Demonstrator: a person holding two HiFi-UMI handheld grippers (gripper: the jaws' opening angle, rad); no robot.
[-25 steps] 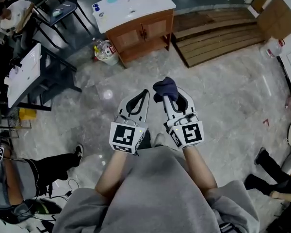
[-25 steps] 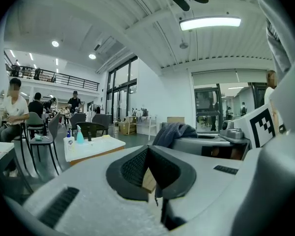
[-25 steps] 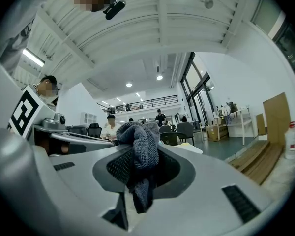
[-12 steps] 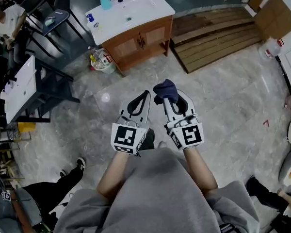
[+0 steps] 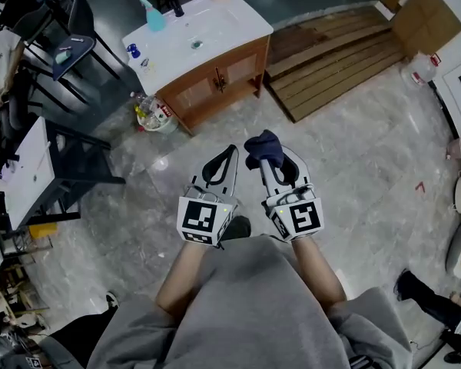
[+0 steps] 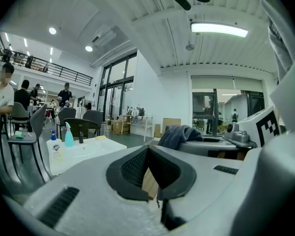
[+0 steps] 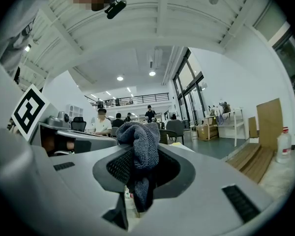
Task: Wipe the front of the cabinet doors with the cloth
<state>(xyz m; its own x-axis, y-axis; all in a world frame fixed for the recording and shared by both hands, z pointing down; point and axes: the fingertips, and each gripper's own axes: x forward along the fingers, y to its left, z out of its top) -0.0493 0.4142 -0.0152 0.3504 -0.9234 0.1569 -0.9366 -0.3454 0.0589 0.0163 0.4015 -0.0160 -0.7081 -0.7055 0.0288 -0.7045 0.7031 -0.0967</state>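
The glossy marble floor (image 5: 353, 152) lay broad between the person and the wooden vanity cabinet (image 5: 207, 98), which stood well apart from both grippers. Its white worktop (image 5: 230, 21), with a basin let into it, carried a teal spray bottle (image 5: 150, 14). The two doors (image 5: 242, 66) faced the person, and I judged no wiping had begun. A bucket of bottles (image 5: 148, 115) sat just beside the cabinet's end, on the person's left.

The left gripper (image 5: 229, 152) had its jaws drawn together on nothing. The right gripper (image 5: 266, 162) had its jaws pinched on the dark cloth (image 5: 263, 144), which bunched above the tips with a strip hanging between them.

That narrow hold looked the likeliest trouble. Dragged hard over the doors, the cloth could snag on the handles (image 5: 220, 81) and pull free. A low reach might also clip the bucket.
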